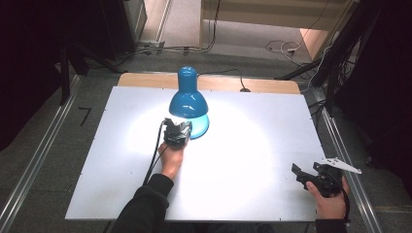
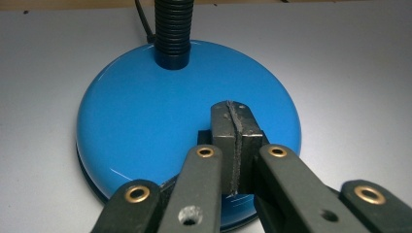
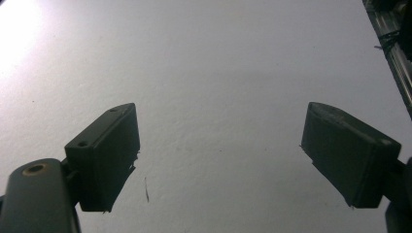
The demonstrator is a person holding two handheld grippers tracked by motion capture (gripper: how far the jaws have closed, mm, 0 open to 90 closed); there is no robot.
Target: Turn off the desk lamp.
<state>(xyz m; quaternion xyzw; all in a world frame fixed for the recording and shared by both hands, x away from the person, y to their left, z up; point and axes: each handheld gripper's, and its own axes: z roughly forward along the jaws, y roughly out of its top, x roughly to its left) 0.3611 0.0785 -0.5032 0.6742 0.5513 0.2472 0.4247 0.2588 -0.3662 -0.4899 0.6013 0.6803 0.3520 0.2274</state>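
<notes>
High view: a white table (image 1: 252, 165) with a bare wooden strip along its far edge stands on a grey floor (image 1: 53, 145) between two metal rails, with dark equipment on both sides and cables trailing across the floor behind. A blue desk lamp (image 1: 188, 99) stands near the middle of the far half of the table, its shade bent down and throwing a bright pool of light onto the white surface. The left gripper (image 1: 176, 132) is at the near left side of the lamp base, held by a hand in a dark sleeve; the right gripper (image 1: 311, 175) rests well apart near the table's near right corner. Left gripper view: the round blue lamp base (image 2: 145, 121) sits on the white table, the black ribbed neck (image 2: 173, 29) rising from it, and the jaws are clenched pad to pad, empty, just over the base's near edge. Right gripper view: the jaws stand released and wide apart above bare white table, with a rail at the upper right.
</notes>
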